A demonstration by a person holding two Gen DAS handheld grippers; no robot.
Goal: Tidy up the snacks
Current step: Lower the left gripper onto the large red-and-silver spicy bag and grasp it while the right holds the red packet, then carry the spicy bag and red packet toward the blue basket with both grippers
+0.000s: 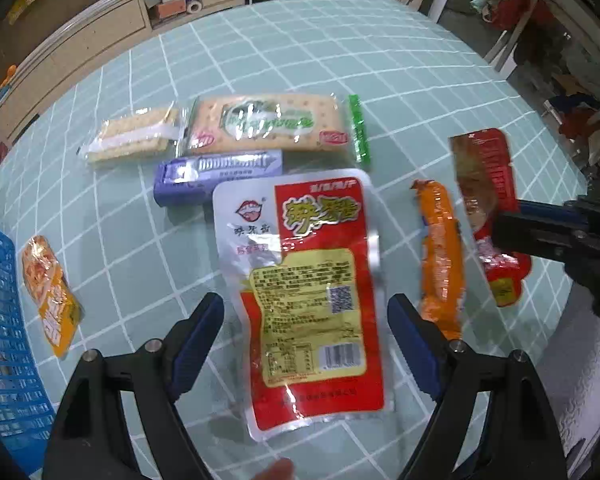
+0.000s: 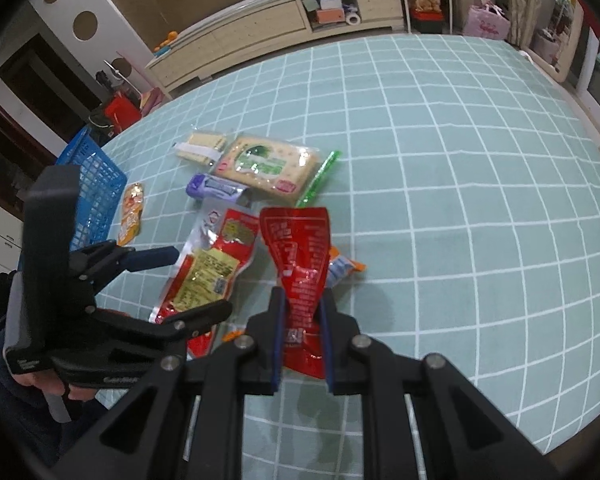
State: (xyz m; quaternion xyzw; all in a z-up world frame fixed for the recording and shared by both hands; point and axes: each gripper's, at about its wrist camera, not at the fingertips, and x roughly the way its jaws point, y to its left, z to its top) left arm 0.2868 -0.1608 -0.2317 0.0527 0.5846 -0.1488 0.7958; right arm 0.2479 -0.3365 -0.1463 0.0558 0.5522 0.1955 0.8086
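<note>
My right gripper (image 2: 303, 300) is shut on a small red snack packet (image 2: 298, 252) and holds it above the table; it also shows in the left wrist view (image 1: 485, 200). My left gripper (image 1: 306, 312) is open, its fingers either side of a large red-and-white snack pouch (image 1: 300, 280) lying flat on the table; the pouch also shows in the right wrist view (image 2: 208, 264). An orange sausage stick (image 1: 440, 256) lies to the right of the pouch. A blue basket (image 1: 0, 336) stands at the left edge.
Behind the pouch lie a purple gum pack (image 1: 216, 174), a green-labelled cracker pack (image 1: 268, 124) and a clear cracker pack (image 1: 132, 140). A small orange packet (image 1: 50, 292) lies beside the basket. The teal checked tablecloth (image 2: 460, 200) stretches to the right.
</note>
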